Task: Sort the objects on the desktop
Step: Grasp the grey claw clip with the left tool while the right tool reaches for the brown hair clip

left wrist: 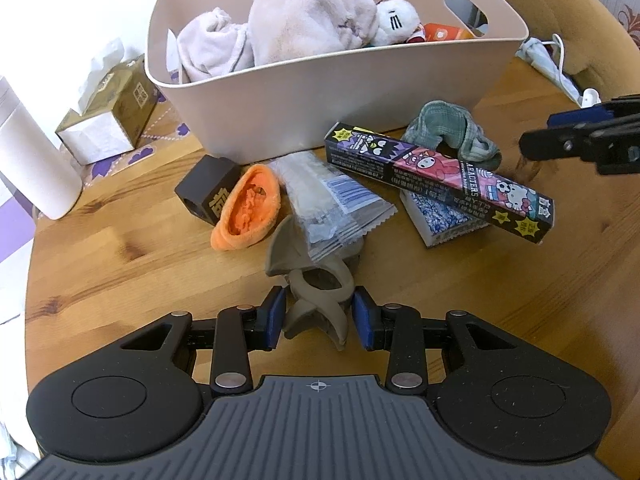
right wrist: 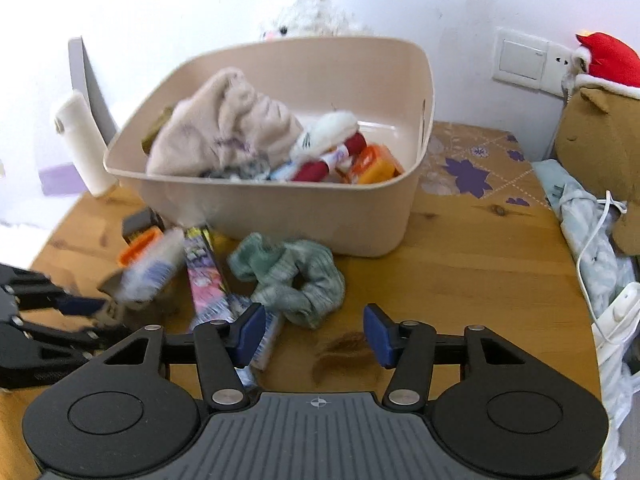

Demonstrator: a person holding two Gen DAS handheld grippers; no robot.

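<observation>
My left gripper (left wrist: 320,316) stands low over the wooden table, its blue pads against both sides of a taupe hair claw clip (left wrist: 316,300). A clear packet (left wrist: 332,200) lies partly on the clip. Beyond it are an orange fuzzy sock (left wrist: 248,208), a black block (left wrist: 204,192), a long cartoon box (left wrist: 440,184) and a green scrunchie (left wrist: 452,132). The beige basket (left wrist: 320,92) behind them holds a pink cloth and toys. My right gripper (right wrist: 314,336) is open with nothing between its pads, just in front of the scrunchie (right wrist: 296,276).
A tissue box (left wrist: 108,116) and a white cylinder (left wrist: 32,152) stand left of the basket. A brown plush (right wrist: 600,148), a plastic bag and a white cable (right wrist: 592,248) line the table's right edge. Bare wood lies right of the scrunchie.
</observation>
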